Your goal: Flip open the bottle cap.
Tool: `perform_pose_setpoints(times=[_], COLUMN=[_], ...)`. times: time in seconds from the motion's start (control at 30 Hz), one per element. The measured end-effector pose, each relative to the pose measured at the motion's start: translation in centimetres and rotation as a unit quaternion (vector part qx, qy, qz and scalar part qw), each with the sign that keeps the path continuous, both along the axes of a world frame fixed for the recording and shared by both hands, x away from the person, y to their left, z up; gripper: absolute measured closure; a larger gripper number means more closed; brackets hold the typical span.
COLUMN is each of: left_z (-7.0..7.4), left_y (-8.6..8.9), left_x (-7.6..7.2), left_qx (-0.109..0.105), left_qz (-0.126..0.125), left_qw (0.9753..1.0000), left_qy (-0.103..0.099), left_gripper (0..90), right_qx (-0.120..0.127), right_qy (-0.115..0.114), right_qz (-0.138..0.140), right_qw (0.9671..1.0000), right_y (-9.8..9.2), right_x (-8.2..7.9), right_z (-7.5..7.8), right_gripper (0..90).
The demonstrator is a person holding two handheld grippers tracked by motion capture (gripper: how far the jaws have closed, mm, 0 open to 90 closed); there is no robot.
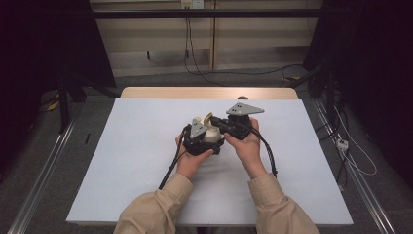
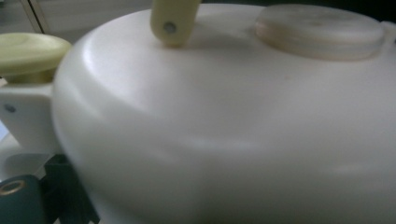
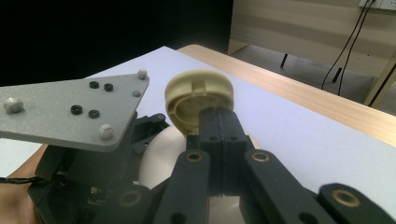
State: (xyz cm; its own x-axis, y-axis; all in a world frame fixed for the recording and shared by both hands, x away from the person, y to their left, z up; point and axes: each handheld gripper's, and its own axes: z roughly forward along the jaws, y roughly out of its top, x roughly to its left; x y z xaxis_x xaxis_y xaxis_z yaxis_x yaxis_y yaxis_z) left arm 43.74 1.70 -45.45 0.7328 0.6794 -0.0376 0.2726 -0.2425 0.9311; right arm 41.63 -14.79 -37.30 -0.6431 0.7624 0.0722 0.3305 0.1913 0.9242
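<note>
The right gripper [image 3: 219,123] had its two black jaws pressed together on the lower edge of a round yellowish lid [image 3: 200,99], which stood tilted up on edge above a white rounded pot [image 3: 156,156]. In the high view that same lid [image 1: 208,118] sat at about 12 o'clock of the pot [image 1: 211,134], with the right gripper [image 1: 217,124] coming in from 3 o'clock.

The left gripper [image 1: 210,141] lay hard against the pot from 9 o'clock — whether its jaws were apart or clamped could not be told, since the left gripper view was taken up close by the white body of the pot [image 2: 224,135]. That view also caught a pale yellow knob [image 2: 29,52] at 10 o'clock, a yellowish tab with a rivet [image 2: 172,21] at 12 o'clock and a flat round cap [image 2: 320,30] at 1 o'clock.

Both hands held the work near the middle of a white table top [image 1: 136,161] — its wooden far edge [image 1: 204,92] lay at 12 o'clock. The person's beige sleeves [image 1: 156,207] entered from 6 o'clock. Cables [image 1: 195,58] hung down the wall beyond.
</note>
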Motion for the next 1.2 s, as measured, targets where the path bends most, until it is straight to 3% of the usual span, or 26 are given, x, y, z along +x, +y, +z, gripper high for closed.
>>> perform_pose_setpoints(times=[0.8, 1.0, 1.2], left_z=[0.0, 0.0, 0.0], left_y=[0.0, 0.1, 0.1], left_x=[0.0, 0.0, 0.0], left_qx=[-0.002, 0.001, -0.001], left_qz=[0.001, 0.0, -0.003], left_qw=[1.0, 1.0, 1.0], left_qy=[0.001, 0.003, 0.006], left_gripper=[5.1, 4.9, 4.8], right_qx=[0.013, 0.03, 0.029], right_qy=[-0.001, 0.006, 0.007], right_qz=[0.007, 0.012, 0.009], right_qw=[0.9999, 0.9995, 0.9995], right_y=[0.9, 0.8, 0.3], right_x=[1.4, 1.3, 1.0], right_z=[-0.3, 0.1, 0.3], right_gripper=[88.8, 76.5, 60.1])
